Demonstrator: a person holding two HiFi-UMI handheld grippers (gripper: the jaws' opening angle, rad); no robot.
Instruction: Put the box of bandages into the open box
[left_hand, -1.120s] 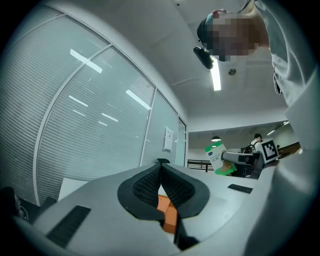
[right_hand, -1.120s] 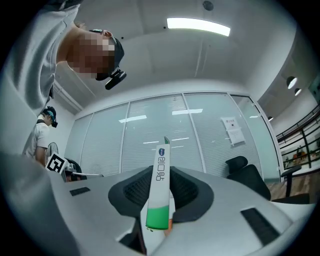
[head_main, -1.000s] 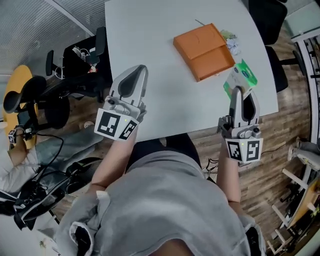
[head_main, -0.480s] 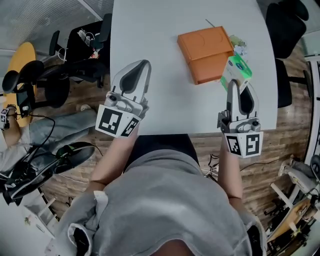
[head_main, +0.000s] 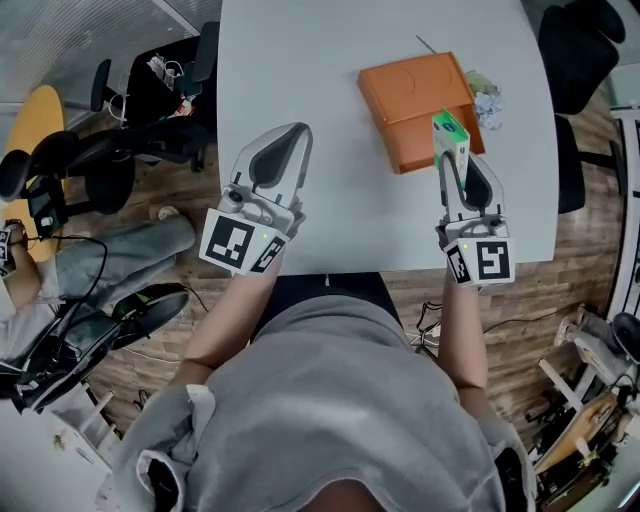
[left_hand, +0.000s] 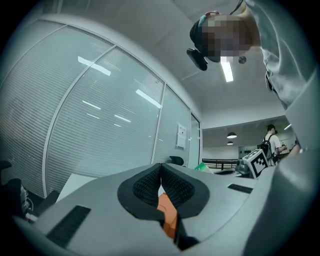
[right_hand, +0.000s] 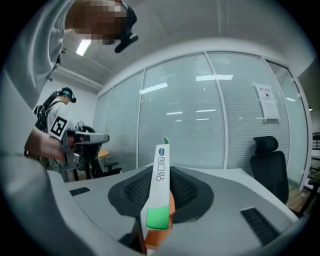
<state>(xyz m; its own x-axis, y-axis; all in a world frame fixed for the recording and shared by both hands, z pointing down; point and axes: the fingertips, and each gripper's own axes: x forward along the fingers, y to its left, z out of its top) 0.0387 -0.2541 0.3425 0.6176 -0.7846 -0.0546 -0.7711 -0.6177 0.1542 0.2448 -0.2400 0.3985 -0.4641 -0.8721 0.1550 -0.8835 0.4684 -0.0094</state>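
Head view: the right hand-held gripper (head_main: 452, 165) is bringing the box of bandages (head_main: 449, 133), now lifted off the surface (head_main: 300, 60), to the orange box (head_main: 405, 90).
Left gripper view: the left hand-held gripper (left_hand: 160, 167) is idling, pressed together.
Right gripper view: jaws are pinching the bandages edge-up, nearly ready to drop in.

The right tongs (head_main: 453, 160) carried the box of bandages (head_main: 449, 132) from the right edge of the bench (head_main: 300, 60) over to the orange open box (head_main: 408, 92), turning it onto its thin side.

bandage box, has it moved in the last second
Yes. The bandage box, clamped in the right gripper, has gone from beside the orange box to over its near right corner, turned on edge.
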